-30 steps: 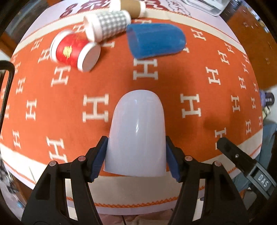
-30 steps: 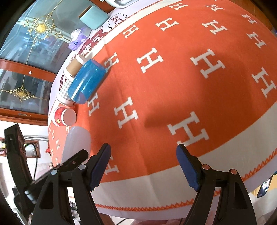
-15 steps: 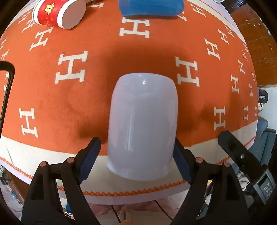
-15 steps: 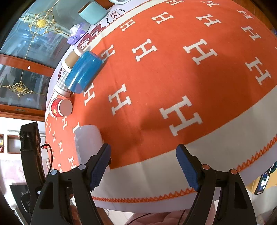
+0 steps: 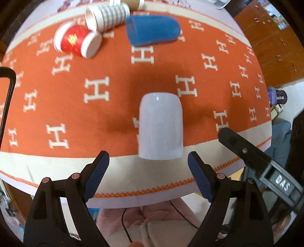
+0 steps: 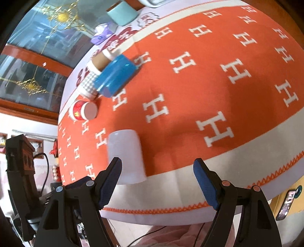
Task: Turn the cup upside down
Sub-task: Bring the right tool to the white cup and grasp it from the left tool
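Note:
A pale lavender cup (image 5: 160, 126) stands upside down on the orange H-patterned cloth (image 5: 95, 114) near the table's front edge. It also shows in the right wrist view (image 6: 126, 153). My left gripper (image 5: 148, 171) is open and empty, just in front of the cup and apart from it. My right gripper (image 6: 157, 176) is open and empty, to the right of the cup; its left finger (image 6: 111, 180) overlaps the cup's lower edge in view.
Several cups lie on their sides at the far side: a blue one (image 5: 152, 30), a red and white one (image 5: 76, 40), a grey checked one (image 5: 106, 16) and a brown one (image 6: 100, 59). The table's front edge (image 5: 152, 191) is close below the grippers.
My left gripper has opened and let go of the lavender cup, then drawn back. The cup now stands alone on the cloth. The right gripper's view has shifted towards the cup.

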